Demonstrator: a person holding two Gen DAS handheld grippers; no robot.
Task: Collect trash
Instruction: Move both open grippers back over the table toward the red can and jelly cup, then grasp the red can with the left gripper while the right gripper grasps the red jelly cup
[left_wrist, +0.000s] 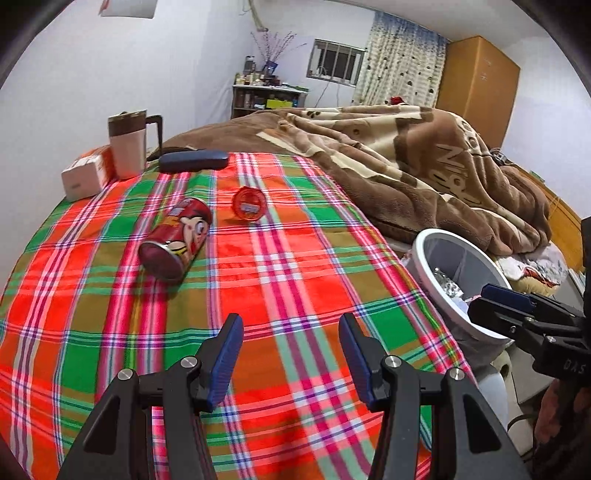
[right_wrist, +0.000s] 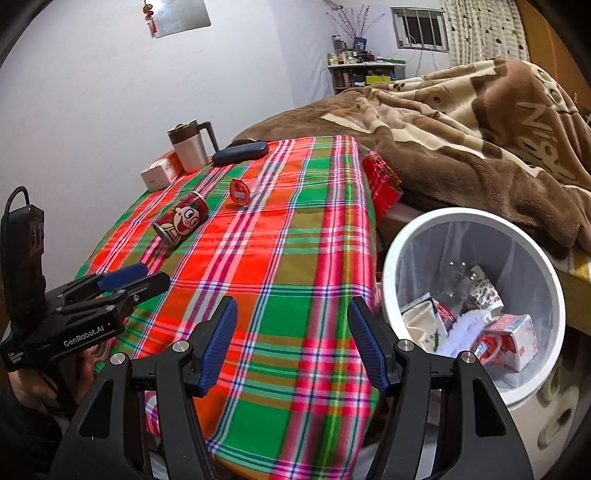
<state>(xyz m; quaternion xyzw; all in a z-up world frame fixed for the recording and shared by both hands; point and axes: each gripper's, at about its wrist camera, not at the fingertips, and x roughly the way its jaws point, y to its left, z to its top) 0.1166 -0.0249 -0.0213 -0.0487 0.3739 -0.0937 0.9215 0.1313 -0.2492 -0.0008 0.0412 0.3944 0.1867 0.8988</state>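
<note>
A red drink can (left_wrist: 173, 242) (right_wrist: 181, 222) with a cartoon face lies on its side on the plaid tablecloth (left_wrist: 280, 295) (right_wrist: 280, 258). Beyond it a small red-lidded cup (left_wrist: 248, 204) (right_wrist: 241, 191) lies tipped over. My left gripper (left_wrist: 290, 334) (right_wrist: 147, 278) hovers open and empty over the near part of the cloth, well short of the can. My right gripper (right_wrist: 291, 317) (left_wrist: 491, 299) is open and empty too, above the table's near right edge beside the white bin (left_wrist: 424, 251) (right_wrist: 391, 258), which holds cartons and wrappers.
At the table's far left stand a lidded mug (left_wrist: 127, 144) (right_wrist: 188, 147), a white and orange box (left_wrist: 86, 177) (right_wrist: 160, 173) and a dark blue case (left_wrist: 194, 160) (right_wrist: 240, 152). A bed with a brown blanket (left_wrist: 406, 166) (right_wrist: 461, 140) lies behind.
</note>
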